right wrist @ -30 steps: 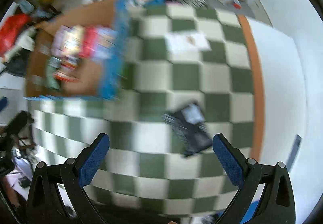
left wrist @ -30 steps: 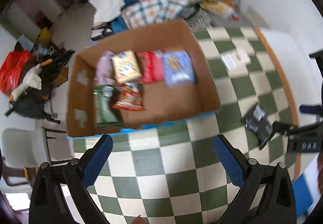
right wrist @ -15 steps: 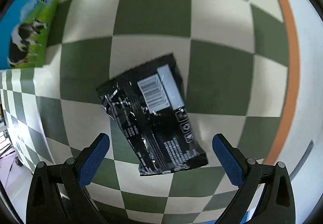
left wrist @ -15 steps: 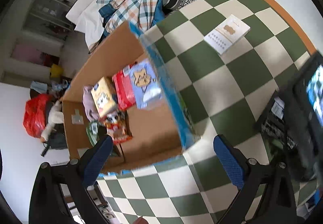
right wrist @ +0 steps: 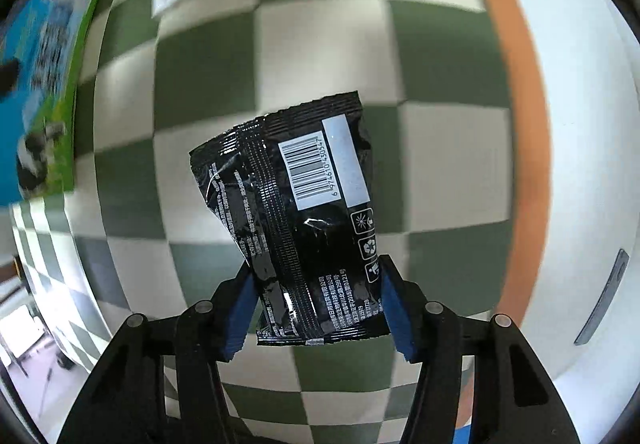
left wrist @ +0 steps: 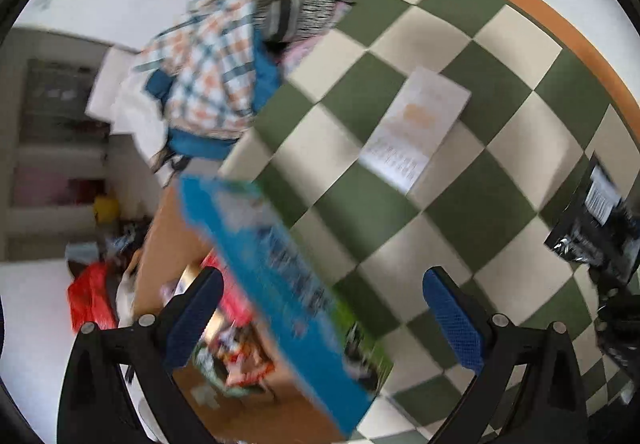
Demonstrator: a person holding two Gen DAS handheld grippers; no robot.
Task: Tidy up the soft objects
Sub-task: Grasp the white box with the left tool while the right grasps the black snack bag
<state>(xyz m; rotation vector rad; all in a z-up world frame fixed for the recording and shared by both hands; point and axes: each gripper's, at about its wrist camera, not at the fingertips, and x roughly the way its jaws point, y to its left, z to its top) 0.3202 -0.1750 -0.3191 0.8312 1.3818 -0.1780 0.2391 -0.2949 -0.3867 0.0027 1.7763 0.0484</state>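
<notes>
Jaws of the right gripper point(right wrist: 316, 308) are clenched on the lower end of a black glossy foil snack packet with a white barcode panel point(right wrist: 296, 220); the blue pads press its two side edges, and the packet bows slightly between them, consistent with a soft pouch pinched across its width. The packet appears lifted off the green-and-cream checkered counter point(right wrist: 208, 56), its free upper end pointing away from the camera; the grip low on the pouch leaves most of its length clear, which in my judgement suits dropping it flat into a container. Jaws of the left gripper point(left wrist: 320, 308) are spread wide and hold nothing. That gripper hangs over the near wall of a brown cardboard box with a blue printed outer face point(left wrist: 280, 268), which stands on the counter and holds several coloured snack packets point(left wrist: 236, 356); detail there is blurred. The black packet also shows at the right edge of the left view point(left wrist: 592, 220), well apart from the box. A white printed leaflet point(left wrist: 416, 128) lies flat on the counter between box and packet. Judged step: carrying the packet toward the box. Risk: the slick foil could slip from the pads, or the box wall could catch the free end.
</notes>
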